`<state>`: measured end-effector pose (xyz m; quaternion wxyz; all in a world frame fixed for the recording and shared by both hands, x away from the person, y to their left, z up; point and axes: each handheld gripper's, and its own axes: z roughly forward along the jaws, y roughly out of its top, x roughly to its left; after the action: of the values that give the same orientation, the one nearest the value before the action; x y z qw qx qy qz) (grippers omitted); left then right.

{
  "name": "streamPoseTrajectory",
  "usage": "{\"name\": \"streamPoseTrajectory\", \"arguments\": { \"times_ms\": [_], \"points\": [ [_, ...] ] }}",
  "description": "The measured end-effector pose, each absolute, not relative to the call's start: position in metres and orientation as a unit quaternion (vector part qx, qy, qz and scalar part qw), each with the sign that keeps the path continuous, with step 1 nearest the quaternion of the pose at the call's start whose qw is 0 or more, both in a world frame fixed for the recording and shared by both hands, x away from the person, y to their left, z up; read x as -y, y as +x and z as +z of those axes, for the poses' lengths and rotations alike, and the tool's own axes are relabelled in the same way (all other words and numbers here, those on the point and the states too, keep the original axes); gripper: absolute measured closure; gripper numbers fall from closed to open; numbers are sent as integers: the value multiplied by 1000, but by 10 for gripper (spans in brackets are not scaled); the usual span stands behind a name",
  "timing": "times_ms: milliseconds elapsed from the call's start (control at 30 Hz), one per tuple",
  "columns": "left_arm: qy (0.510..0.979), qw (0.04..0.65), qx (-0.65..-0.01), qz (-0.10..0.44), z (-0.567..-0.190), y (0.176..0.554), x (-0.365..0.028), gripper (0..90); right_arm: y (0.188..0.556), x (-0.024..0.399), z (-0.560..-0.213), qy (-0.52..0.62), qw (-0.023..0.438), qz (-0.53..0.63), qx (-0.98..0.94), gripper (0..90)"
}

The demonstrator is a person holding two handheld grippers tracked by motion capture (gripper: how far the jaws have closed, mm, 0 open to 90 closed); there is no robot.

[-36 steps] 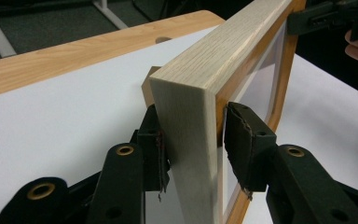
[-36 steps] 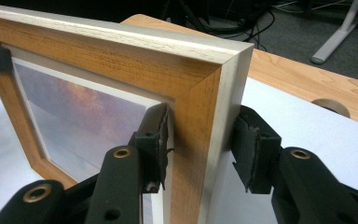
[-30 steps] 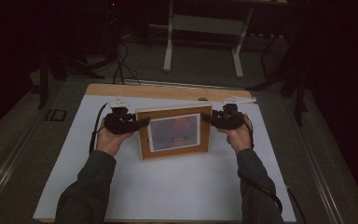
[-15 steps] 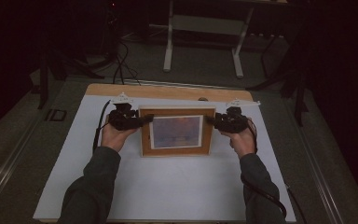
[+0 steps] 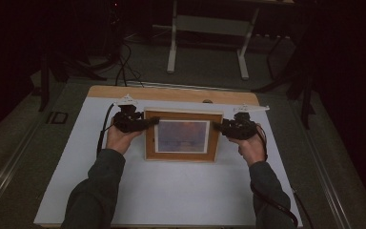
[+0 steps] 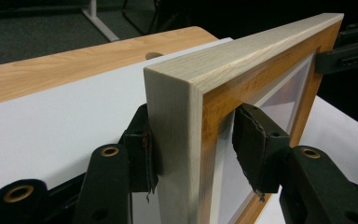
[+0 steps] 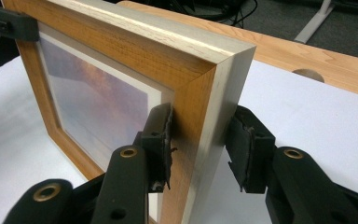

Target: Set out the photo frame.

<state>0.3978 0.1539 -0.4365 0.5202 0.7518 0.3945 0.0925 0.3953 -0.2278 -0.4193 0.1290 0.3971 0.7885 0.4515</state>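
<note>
- Picture frame (image 5: 181, 136): wooden, on the white sheet (image 5: 171, 191), between both grippers;
- Left gripper (image 5: 148, 123): at frame's left edge; jaws just opening, one pad touching, other apart;
- Right gripper (image 5: 218, 127): at frame's right edge; jaws straddling, far pad apart.

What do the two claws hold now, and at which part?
Nothing firmly. The left claw and right claw each straddle a side edge of the picture frame, one pad off it. The left claw's jaws have just been opening.
</note>
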Motion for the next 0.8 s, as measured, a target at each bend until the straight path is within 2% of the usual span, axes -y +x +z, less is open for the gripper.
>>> {"name": "streamPoseTrajectory", "arguments": {
  "times_ms": [800],
  "points": [
    [749, 513, -409, 92, -435, 393, -148, 517, 393, 230, -419, 398, 132, 450, -788, 612]
  ]
}}
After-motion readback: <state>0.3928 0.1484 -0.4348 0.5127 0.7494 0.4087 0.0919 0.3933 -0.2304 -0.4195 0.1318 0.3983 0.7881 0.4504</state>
